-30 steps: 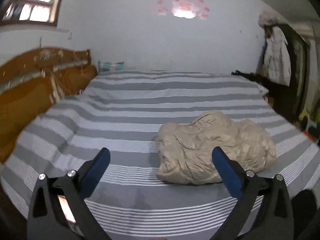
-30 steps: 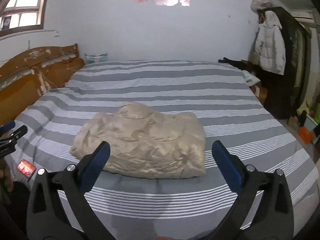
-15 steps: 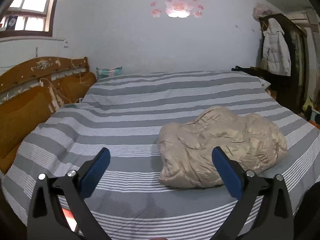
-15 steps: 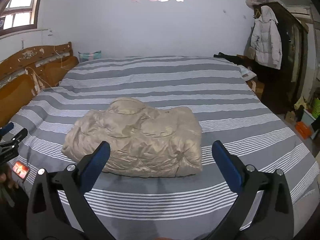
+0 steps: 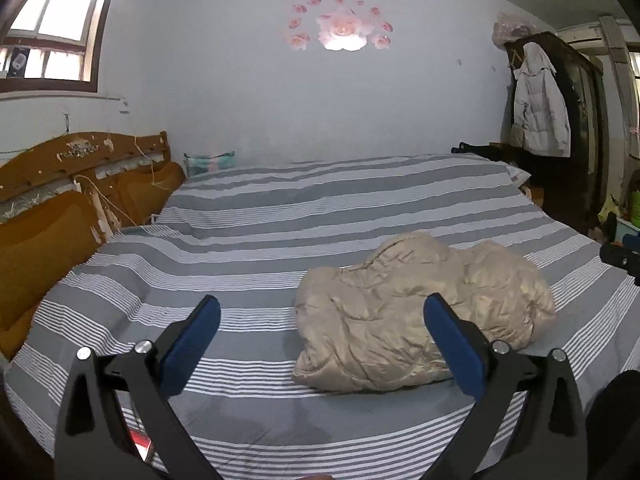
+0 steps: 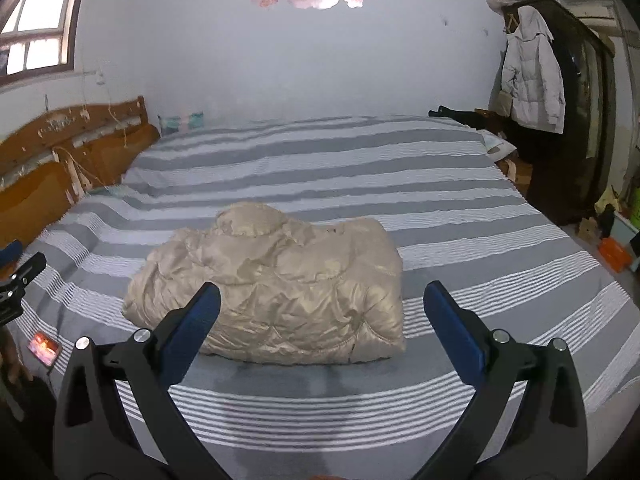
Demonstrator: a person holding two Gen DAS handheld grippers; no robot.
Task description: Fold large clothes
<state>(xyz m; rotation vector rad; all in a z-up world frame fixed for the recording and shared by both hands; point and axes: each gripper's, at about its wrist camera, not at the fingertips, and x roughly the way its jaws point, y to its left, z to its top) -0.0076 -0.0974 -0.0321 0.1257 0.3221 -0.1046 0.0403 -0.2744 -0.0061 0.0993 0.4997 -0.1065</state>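
- Your left gripper hangs above the near edge of the bed, its blue-padded fingers spread wide with nothing between them.
- Your right gripper is the same: fingers far apart, empty, hovering over the near edge of the striped bedsheet.
- The beige puffy jacket lies in a bundled, roughly folded heap on the sheet, close to the near edge of the bed and well away from the headboard on the left side.
- From your left wrist view the jacket sits to the right of centre, partly behind the right-hand finger; neither gripper touches it.
- From your right wrist view it lies straight ahead, just beyond the fingertips, with its bulkier rounded part toward the far side.
- The tip of your left gripper shows at the left border of the right wrist view, beside a small lit phone screen near the bed's near left corner.
- A pale padded coat hangs on the dark wardrobe past the bed's right edge.
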